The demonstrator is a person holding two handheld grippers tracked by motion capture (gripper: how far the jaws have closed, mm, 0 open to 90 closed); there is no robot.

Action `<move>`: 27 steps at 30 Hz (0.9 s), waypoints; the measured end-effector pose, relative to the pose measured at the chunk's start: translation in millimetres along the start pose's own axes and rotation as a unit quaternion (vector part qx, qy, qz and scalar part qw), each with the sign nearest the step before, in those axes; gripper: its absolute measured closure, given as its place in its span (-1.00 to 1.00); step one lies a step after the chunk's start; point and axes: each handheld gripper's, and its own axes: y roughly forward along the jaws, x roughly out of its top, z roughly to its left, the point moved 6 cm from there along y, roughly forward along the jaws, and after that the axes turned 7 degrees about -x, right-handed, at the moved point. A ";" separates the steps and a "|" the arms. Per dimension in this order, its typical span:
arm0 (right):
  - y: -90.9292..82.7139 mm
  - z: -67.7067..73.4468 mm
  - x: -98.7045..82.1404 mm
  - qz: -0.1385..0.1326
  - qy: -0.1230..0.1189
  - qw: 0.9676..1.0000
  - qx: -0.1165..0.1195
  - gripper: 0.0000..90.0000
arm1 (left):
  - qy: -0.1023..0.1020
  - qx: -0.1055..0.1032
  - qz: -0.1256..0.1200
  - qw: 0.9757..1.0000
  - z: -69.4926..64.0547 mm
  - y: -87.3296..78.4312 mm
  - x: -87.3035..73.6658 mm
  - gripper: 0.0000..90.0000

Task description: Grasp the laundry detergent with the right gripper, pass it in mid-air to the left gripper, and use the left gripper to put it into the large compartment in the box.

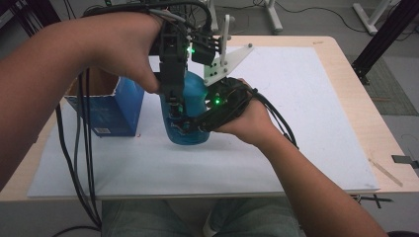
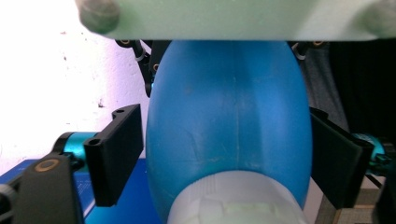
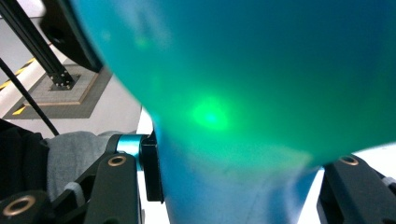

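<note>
Forearms enter from the bottom of the high view and meet at centre frame over a blue bottle standing upright on the worktop, just right of a blue box. From the side, the right hand-held gripper clamps its lower body, probably to steady it. From above, the left hand-held gripper straddles the bottle with a sliver of gap at the left pad, so it is not yet gripping, likely lining up on the white cap.

A glossy blue plastic bottle with a pale cap stands upright near the white mat's left-centre, back from its front edge.
</note>
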 end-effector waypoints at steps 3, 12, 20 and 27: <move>0.1 -0.2 0.0 -0.001 0.000 1.000 0.001 0.01 | 0.000 0.000 0.002 1.000 1.0 0.7 0.1 -0.57; -0.2 -0.7 -0.4 -0.003 -0.001 1.000 0.001 0.01 | 0.001 -0.001 0.002 1.000 3.2 1.0 1.9 -0.45; -0.2 -1.4 -1.0 -0.004 0.001 1.000 0.002 0.01 | -0.001 -0.004 0.002 1.000 2.7 1.3 3.5 -0.39; 0.6 -1.5 -1.0 -0.006 0.001 1.000 0.002 0.01 | -0.002 -0.002 0.006 1.000 2.9 1.4 2.9 -0.36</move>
